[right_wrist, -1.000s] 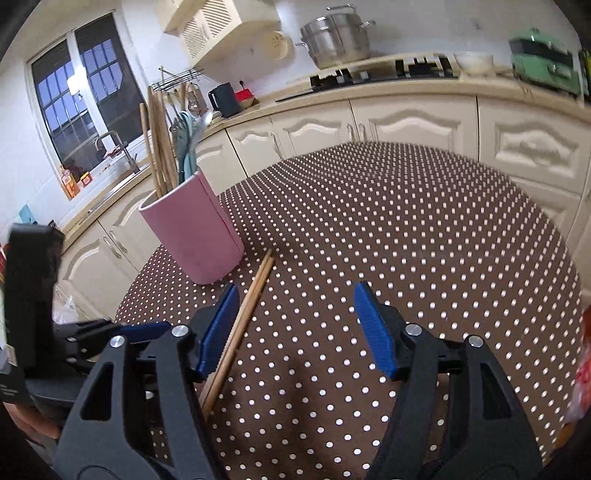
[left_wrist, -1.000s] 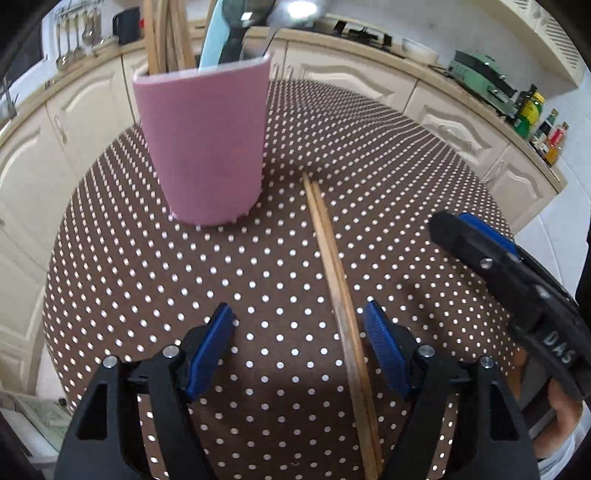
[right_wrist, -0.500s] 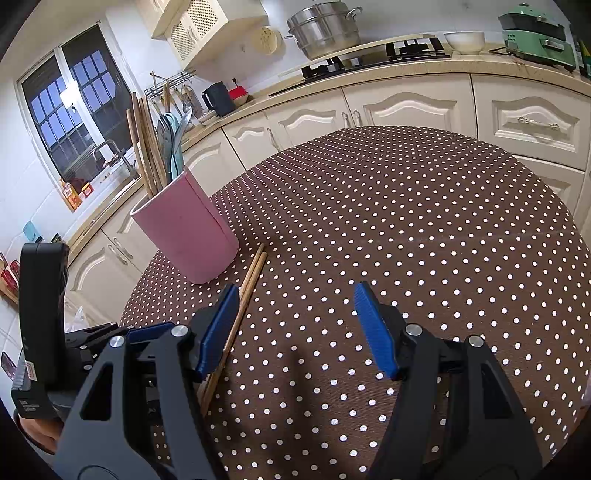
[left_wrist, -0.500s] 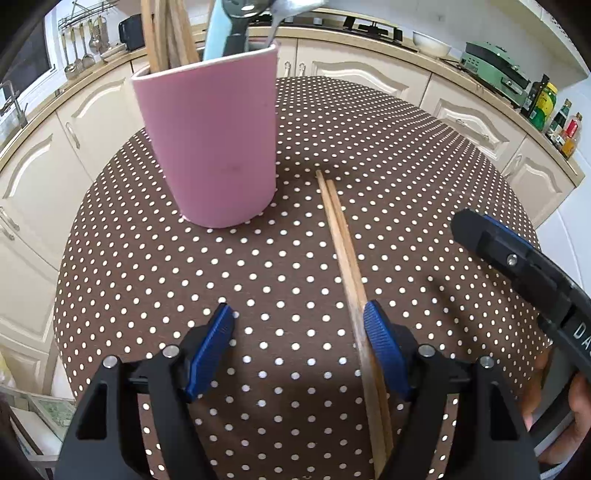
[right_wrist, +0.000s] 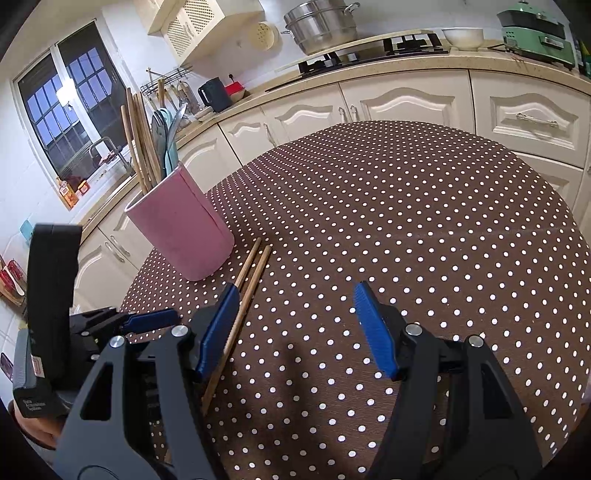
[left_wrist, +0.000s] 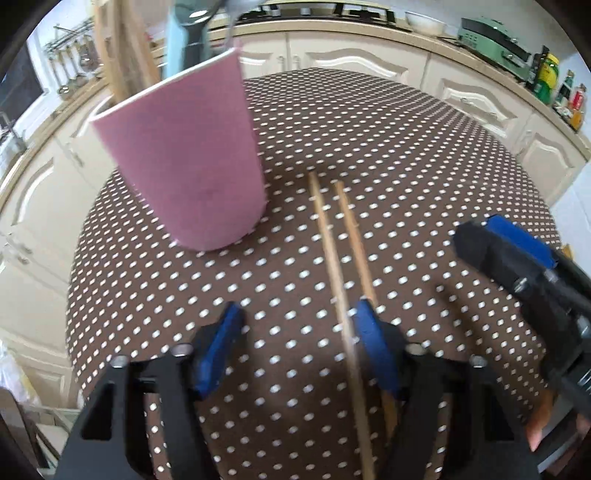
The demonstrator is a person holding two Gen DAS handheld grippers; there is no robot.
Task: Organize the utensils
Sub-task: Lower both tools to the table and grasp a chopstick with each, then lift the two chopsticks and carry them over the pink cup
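Observation:
Two wooden chopsticks (left_wrist: 334,243) lie side by side on the brown polka-dot tablecloth (left_wrist: 369,122), just right of a pink utensil cup (left_wrist: 192,158) that holds wooden sticks, a light blue utensil and metal ones. My left gripper (left_wrist: 297,343) points down over the near part of the chopsticks and its jaws are closing. One chopstick runs between the pads close to the right pad, and the other passes under that pad. The pads are not pressing on either. In the right wrist view, my right gripper (right_wrist: 295,328) hovers open and empty, with the chopsticks (right_wrist: 255,269) beside its left finger and the cup (right_wrist: 184,229) beyond.
Cream cabinets and a countertop ring the round table (right_wrist: 406,221). On the counter stand a hob with a steel pot (right_wrist: 319,26), a green appliance (right_wrist: 535,27) and bottles (left_wrist: 546,77). The right gripper (left_wrist: 498,240) reaches in at the right of the left wrist view.
My left gripper moved in over the chopsticks, toward the cup, and its jaws narrowed. The two chopsticks now lie slightly apart. The right gripper stayed almost still.

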